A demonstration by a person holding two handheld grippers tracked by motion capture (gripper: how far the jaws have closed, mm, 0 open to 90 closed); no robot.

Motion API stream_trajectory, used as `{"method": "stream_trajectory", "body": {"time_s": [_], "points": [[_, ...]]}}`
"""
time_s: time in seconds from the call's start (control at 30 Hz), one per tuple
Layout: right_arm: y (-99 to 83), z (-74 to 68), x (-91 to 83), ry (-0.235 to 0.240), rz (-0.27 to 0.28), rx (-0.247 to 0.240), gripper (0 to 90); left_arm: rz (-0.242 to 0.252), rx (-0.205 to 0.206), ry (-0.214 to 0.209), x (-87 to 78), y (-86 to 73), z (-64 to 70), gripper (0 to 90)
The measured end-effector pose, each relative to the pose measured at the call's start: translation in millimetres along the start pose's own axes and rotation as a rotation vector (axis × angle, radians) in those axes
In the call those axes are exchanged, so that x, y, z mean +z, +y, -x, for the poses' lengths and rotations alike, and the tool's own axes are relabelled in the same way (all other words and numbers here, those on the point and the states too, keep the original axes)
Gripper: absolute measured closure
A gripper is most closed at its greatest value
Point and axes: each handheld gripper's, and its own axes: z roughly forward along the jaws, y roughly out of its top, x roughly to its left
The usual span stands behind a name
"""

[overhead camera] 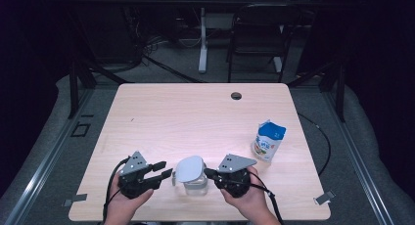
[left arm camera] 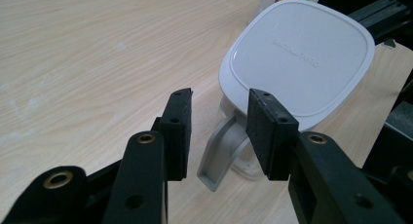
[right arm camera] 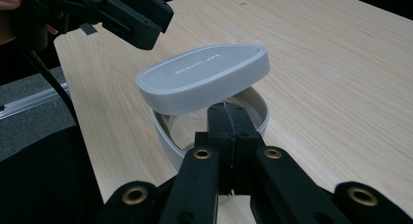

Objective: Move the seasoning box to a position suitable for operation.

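Clearly the right gripper (right arm camera: 229, 118), jaws pinched together on the rear edge of the white lid (right arm camera: 204, 78), should lift that smooth rounded-square plastic cap slowly off the clear jug (right arm camera: 170, 136) just ahead of it. Meanwhile the left gripper (left arm camera: 219, 131), jaws parted and empty, straddles the grey handle (left arm camera: 221, 156) and should clamp it to steady the jug.
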Motion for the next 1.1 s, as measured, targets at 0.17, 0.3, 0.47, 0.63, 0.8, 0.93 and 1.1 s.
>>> {"method": "stream_trajectory", "body": {"time_s": [0.17,0.3,0.47,0.63,0.8,0.93,1.1], "points": [[1.3,-0.6,0.4,-0.003,-0.005,0.0,90.0,0.002,-0.015,0.003,0.2,-0.9,-0.3,61.4],[2.7,-0.9,0.5,-0.005,-0.008,-0.001,90.0,-0.001,-0.01,0.004,-1.4,-0.8,-1.8,61.4],[5.7,-1.8,1.0,-0.006,-0.007,-0.005,90.0,0.008,-0.018,0.009,-2.6,-1.1,-2.7,61.2],[8.5,-2.5,1.6,-0.004,-0.008,-0.01,90.0,0.007,-0.02,0.011,-3.0,-1.5,-3.4,61.2],[11.0,-3.1,2.4,-0.003,-0.007,-0.012,90.0,0.005,-0.019,0.01,-4.2,-1.6,-4.9,61.2],[12.3,-3.7,3.4,0.0,-0.004,-0.012,90.0,0.007,-0.025,0.012,-4.6,-1.7,-4.8,61.2],[14.3,-4.6,4.4,-0.002,-0.008,-0.016,90.0,0.009,-0.022,0.015,-4.9,-2.0,-5.7,61.2]]}}
